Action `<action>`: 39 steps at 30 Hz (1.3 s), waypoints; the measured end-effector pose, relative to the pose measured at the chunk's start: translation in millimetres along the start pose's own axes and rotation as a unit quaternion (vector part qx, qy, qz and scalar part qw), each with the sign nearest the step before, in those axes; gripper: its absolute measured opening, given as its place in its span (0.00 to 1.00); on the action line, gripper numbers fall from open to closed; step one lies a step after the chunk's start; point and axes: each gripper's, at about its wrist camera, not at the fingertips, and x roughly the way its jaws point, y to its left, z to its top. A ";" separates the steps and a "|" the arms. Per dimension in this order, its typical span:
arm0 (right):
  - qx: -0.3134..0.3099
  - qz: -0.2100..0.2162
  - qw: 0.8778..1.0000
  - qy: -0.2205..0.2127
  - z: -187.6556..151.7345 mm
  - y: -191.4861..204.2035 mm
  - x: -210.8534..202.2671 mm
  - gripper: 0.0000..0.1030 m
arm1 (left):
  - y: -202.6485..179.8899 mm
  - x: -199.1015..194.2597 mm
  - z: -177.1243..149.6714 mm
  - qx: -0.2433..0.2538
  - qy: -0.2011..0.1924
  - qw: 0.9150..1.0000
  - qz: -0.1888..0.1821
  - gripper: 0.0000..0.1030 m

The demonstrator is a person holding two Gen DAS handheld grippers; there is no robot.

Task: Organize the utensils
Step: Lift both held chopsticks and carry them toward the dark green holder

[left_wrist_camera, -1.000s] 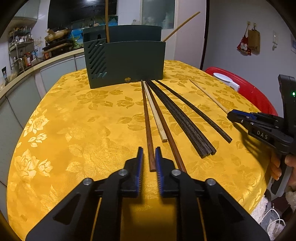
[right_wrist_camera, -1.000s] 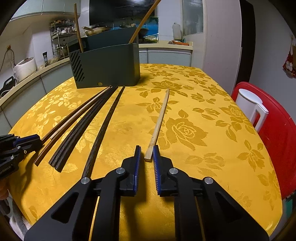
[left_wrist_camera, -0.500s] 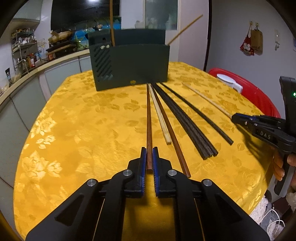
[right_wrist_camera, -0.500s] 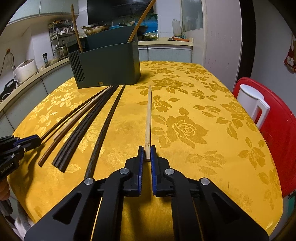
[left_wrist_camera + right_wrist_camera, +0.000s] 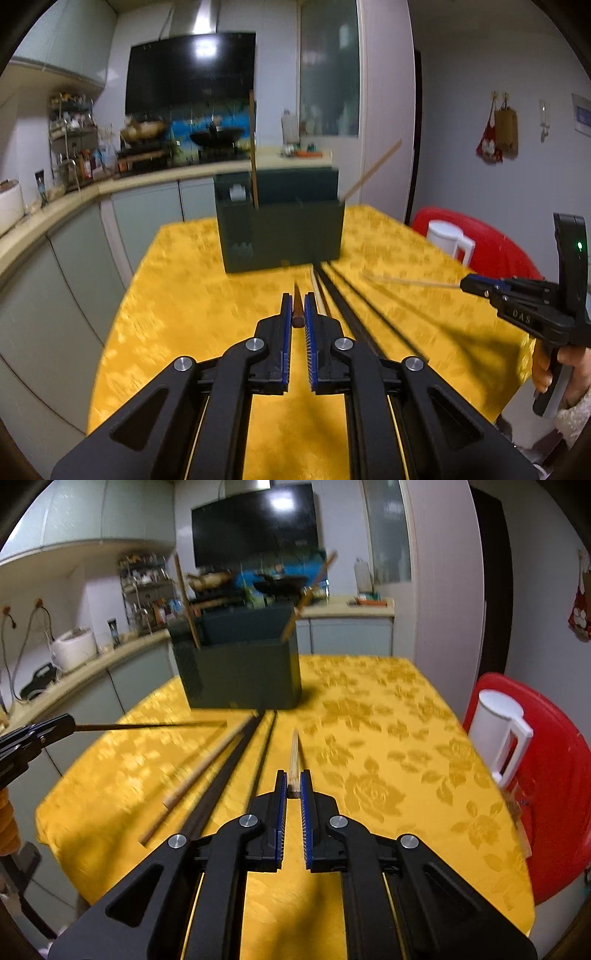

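My left gripper [image 5: 297, 306] is shut on a reddish-brown chopstick [image 5: 296, 302] and holds it lifted, pointing at the dark green utensil holder [image 5: 280, 236]. My right gripper [image 5: 293, 782] is shut on a pale bamboo chopstick [image 5: 294, 753], also lifted off the yellow tablecloth [image 5: 369, 746]. Each gripper shows in the other view: the right gripper [image 5: 469, 286] at right, the left gripper [image 5: 64, 723] at left. Dark chopsticks [image 5: 236, 771] and a tan chopstick [image 5: 192, 786] lie on the table. The holder [image 5: 240, 672] has two chopsticks standing in it.
A white jug [image 5: 502, 731] sits on a red stool [image 5: 554, 768] right of the table. Kitchen counters [image 5: 55, 206] run along the left and behind the table. The table's near edge lies below the grippers.
Both grippers have lifted their chopsticks off the table and tilted up; the view now looks level at the holder and kitchen. The frames are motion-blurred.
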 end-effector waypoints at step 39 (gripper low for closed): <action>-0.023 0.031 0.999 -0.013 111.5 14.5 3.6 0.08 | 8.4 2.4 106.1 0.010 -0.040 0.999 0.009 0.06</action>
